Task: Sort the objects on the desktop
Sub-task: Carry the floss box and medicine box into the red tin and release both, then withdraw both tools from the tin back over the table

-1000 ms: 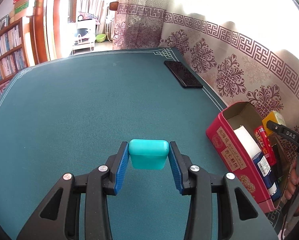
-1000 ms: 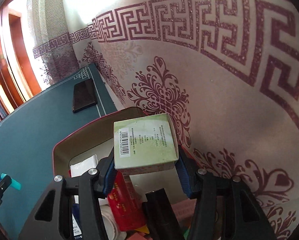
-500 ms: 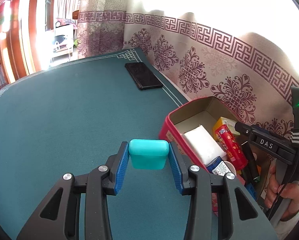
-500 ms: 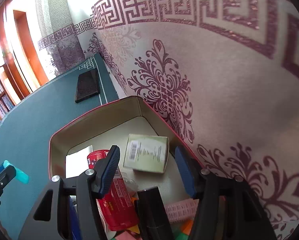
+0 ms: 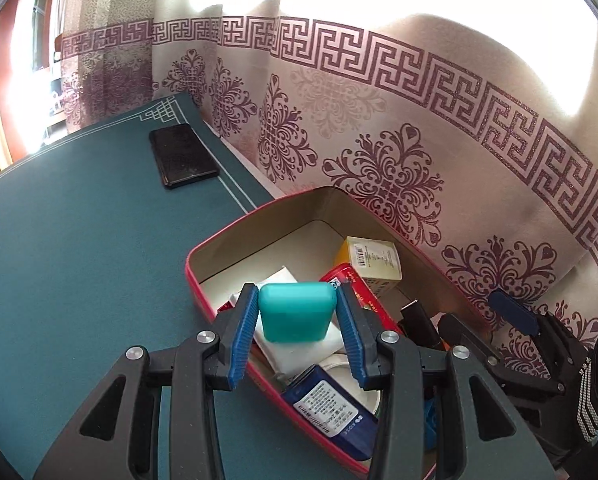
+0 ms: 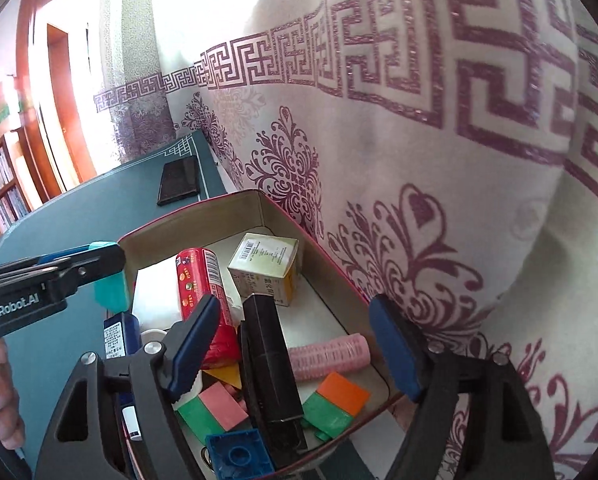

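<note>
While the left gripper pinches the teal plastic case by its flat sides, lower centre, over the red tin box, it looks light, rigid, slippery. Right gripper spread, holding nothing.

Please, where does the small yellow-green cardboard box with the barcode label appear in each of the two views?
Left wrist view: the small yellow-green cardboard box with a barcode label lies right of centre, inside the red storage box, beyond the left tongs holding a teal case.
Right wrist view: it lies just left of centre, in the box's far part, beyond the open right tongs.
Shared landmark: the black phone on the green mat.
</note>
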The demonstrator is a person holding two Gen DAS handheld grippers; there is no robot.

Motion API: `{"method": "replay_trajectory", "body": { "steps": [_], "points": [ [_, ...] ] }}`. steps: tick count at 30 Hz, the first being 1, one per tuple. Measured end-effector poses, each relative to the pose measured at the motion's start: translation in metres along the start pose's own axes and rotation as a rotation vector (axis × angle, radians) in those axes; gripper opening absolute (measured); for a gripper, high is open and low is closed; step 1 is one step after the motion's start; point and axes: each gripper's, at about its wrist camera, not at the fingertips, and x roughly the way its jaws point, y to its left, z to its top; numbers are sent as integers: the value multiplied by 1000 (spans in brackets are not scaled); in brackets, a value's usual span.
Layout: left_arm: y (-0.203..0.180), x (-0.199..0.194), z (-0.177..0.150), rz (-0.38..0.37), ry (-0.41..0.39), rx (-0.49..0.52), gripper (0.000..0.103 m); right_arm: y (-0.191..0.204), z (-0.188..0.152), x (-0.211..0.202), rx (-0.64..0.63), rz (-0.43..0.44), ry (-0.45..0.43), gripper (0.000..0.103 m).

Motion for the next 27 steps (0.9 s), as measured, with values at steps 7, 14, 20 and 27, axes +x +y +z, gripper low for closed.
{"method": "replay_trajectory", "body": {
  "steps": [7, 14, 20, 27],
  "points": [
    [-12, 23, 12, 4, -3, 24, 44, -12, -5, -4, 30, 25, -7, 80],
    [-3, 37, 12, 20, 42, -31, 58, -11, -5, -6, 41, 47, -14, 83],
    [-3, 8, 9, 223, -21, 48, 77, -11, -5, -7, 81, 85, -5, 96],
    [-1, -33, -23, 296, -52, 111, 81, 7, -10, -27, 11, 14, -86, 103]
  ]
}}
